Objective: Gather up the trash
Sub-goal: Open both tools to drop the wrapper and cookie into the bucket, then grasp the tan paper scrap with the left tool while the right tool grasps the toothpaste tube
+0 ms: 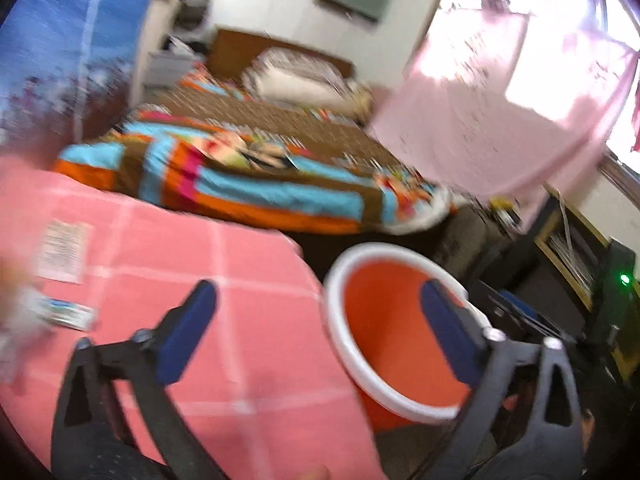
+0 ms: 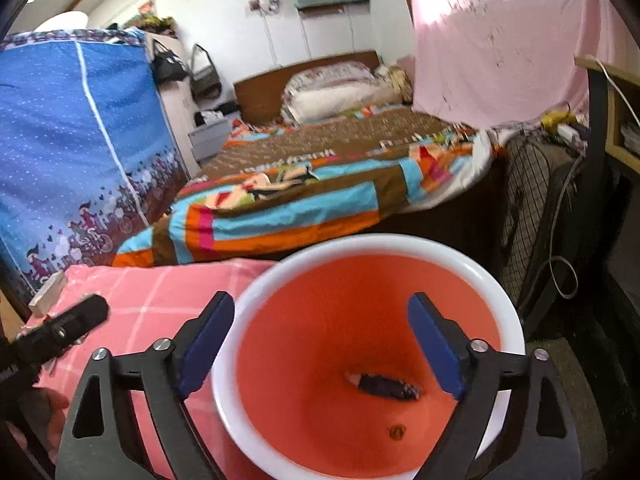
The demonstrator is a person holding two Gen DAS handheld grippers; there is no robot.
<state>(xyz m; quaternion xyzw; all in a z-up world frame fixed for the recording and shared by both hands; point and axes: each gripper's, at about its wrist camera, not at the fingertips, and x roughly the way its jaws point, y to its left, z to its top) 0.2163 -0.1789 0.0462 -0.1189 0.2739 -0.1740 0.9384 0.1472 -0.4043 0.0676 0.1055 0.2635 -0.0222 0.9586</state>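
An orange bin with a white rim (image 2: 400, 244) stands beside a table under a pink checked cloth (image 2: 160, 284). My right gripper (image 2: 320, 340) is open and empty right above the bin's mouth. A dark wrapper (image 2: 386, 386) lies on the bin's bottom. My left gripper (image 1: 320, 332) is open and empty over the table's right edge, with the bin (image 1: 360, 352) beside it. On the cloth (image 1: 248, 280) at the left lie a printed paper slip (image 1: 60, 250) and a small blue-and-white wrapper (image 1: 68, 314), both blurred. The left gripper also shows in the right wrist view (image 2: 60, 328).
A bed with a colourful quilt (image 2: 320, 184) lies behind the table. A blue fabric wardrobe (image 2: 72, 152) stands at the left. A floor fan (image 2: 540, 208), cables and a desk (image 2: 616, 92) are at the right. A pink curtain (image 2: 500, 40) hangs over the window.
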